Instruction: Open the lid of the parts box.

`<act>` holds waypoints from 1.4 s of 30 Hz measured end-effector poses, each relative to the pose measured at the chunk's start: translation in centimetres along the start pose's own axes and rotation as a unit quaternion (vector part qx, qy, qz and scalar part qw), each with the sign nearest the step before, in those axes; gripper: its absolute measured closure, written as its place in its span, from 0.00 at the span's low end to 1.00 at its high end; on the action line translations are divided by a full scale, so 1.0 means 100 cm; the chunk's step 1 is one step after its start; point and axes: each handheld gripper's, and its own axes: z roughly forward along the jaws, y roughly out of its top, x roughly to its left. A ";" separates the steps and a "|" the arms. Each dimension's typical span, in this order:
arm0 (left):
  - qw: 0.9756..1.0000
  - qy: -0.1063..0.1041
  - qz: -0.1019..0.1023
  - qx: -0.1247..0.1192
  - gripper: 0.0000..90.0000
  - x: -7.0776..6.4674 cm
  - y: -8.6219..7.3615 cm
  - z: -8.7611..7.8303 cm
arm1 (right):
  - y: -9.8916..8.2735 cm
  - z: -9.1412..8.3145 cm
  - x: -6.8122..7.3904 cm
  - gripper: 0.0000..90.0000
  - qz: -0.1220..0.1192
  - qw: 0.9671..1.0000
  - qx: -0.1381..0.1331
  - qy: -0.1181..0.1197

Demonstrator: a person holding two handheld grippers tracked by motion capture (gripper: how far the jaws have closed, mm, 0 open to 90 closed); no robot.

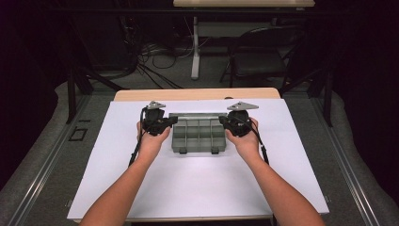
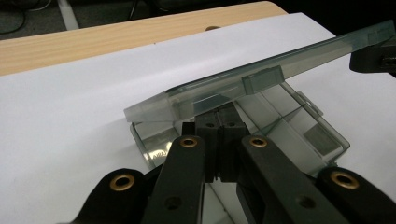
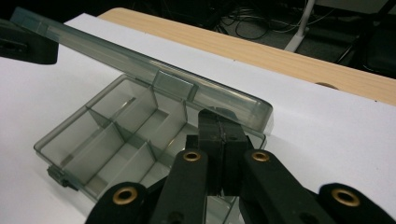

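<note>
1. Compartment box (image 1: 199,136): smoke-grey translucent plastic, rectangular with rounded corners, thin straight dividers forming oblong cells. It rests on the white sheet, mid-surface, between the two hands.
2. Lid (image 2: 261,77): same tinted plastic, a flat, long panel with a shallow rim and a small raised latch tab at its front edge. It is lifted and tilted above the tray, open at the near side.
3. Left tool (image 2: 219,119): matte black, jaws pressed flat together with nothing between them; the tips sit under the lid's end, touching its underside.
4. Right tool (image 3: 222,128): matte black with brass-coloured rivets, jaws likewise clenched on nothing, tips against the underside of the lid's opposite end.
5. Surface (image 1: 197,94): light wood-grain top, smooth, mostly covered by a plain white sheet (image 1: 197,183).
6. Latches (image 1: 182,151): two small grey clips on the tray's near wall.
</note>
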 end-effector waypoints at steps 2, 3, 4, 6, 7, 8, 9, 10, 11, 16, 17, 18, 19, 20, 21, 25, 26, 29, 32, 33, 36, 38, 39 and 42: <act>1.000 0.001 -0.001 0.002 1.00 0.000 0.003 0.002 | 0.004 0.001 -0.002 1.00 0.003 1.000 -0.001 0.000; 1.000 0.001 -0.001 0.002 1.00 0.000 0.003 0.002 | 0.004 0.001 -0.002 1.00 0.003 1.000 -0.001 0.000; 1.000 0.004 -0.004 0.000 1.00 0.000 0.005 0.003 | 0.005 0.001 -0.002 1.00 0.005 1.000 -0.003 -0.001; 1.000 0.006 -0.003 0.005 1.00 0.001 0.008 0.005 | 0.009 0.002 -0.002 1.00 0.005 1.000 -0.004 -0.003; 1.000 0.009 -0.004 0.001 1.00 0.001 0.009 0.006 | 0.012 0.003 -0.003 1.00 0.009 1.000 -0.004 -0.003; 1.000 0.012 -0.005 0.001 1.00 0.001 0.010 0.006 | 0.012 0.003 -0.003 1.00 0.009 1.000 -0.004 -0.003; 1.000 0.015 -0.005 0.000 1.00 0.002 0.012 0.007 | 0.013 0.004 -0.003 1.00 0.007 1.000 -0.005 -0.005; 1.000 0.018 -0.006 0.000 1.00 0.002 0.013 0.007 | 0.015 0.005 -0.003 1.00 0.007 1.000 -0.005 -0.007; 1.000 0.018 -0.008 -0.002 1.00 0.003 0.013 0.008 | 0.016 0.005 -0.003 1.00 0.008 1.000 -0.005 -0.009; 1.000 0.021 -0.020 -0.004 1.00 0.007 0.016 0.009 | 0.021 0.009 -0.007 1.00 0.016 1.000 -0.009 -0.018; 1.000 0.023 -0.020 -0.003 1.00 0.007 0.016 0.009 | 0.021 0.009 -0.007 1.00 0.016 1.000 -0.009 -0.018; 1.000 0.022 -0.021 -0.004 1.00 0.008 0.017 0.009 | 0.021 0.010 -0.008 1.00 0.017 1.000 -0.008 -0.018; 0.999 0.022 -0.026 -0.003 1.00 0.008 0.016 0.009 | 0.022 0.011 -0.009 1.00 0.017 1.000 -0.009 -0.019; 0.999 0.024 -0.022 -0.003 1.00 0.009 0.017 0.009 | 0.022 0.011 -0.009 1.00 0.020 1.000 -0.008 -0.019; 0.999 0.025 -0.023 -0.002 1.00 0.010 0.016 0.009 | 0.022 0.011 -0.010 1.00 0.023 1.000 -0.008 -0.018; 0.999 0.029 -0.026 -0.003 1.00 0.010 0.016 0.010 | 0.022 0.011 -0.011 1.00 0.030 0.999 -0.010 -0.017; 0.999 0.031 -0.025 -0.003 1.00 0.010 0.016 0.010 | 0.022 0.011 -0.011 1.00 0.029 0.999 -0.011 -0.017; 0.999 0.031 -0.025 -0.004 1.00 0.010 0.016 0.010 | 0.021 0.010 -0.010 0.97 0.028 0.999 -0.015 -0.010; 0.999 0.031 -0.024 -0.004 1.00 0.010 0.016 0.009 | 0.020 0.007 -0.008 0.95 0.019 1.000 -0.019 -0.010; 0.999 0.031 -0.024 -0.004 1.00 0.010 0.016 0.009 | 0.017 0.004 -0.007 0.92 0.015 1.000 -0.023 -0.003; 0.999 0.031 -0.024 -0.004 1.00 0.010 0.016 0.009 | 0.012 0.001 -0.006 0.90 0.014 1.000 -0.027 0.001; 0.999 0.032 -0.021 -0.006 1.00 0.010 0.017 0.009 | 0.006 -0.002 -0.005 0.88 0.013 0.999 -0.037 0.001; 0.999 0.033 -0.021 -0.005 1.00 0.010 0.017 0.009 | 0.003 -0.003 -0.004 0.87 0.012 0.999 -0.041 0.001; 0.999 0.034 -0.019 -0.004 1.00 0.010 0.017 0.009 | -0.003 -0.003 -0.005 0.82 0.004 0.999 -0.045 -0.007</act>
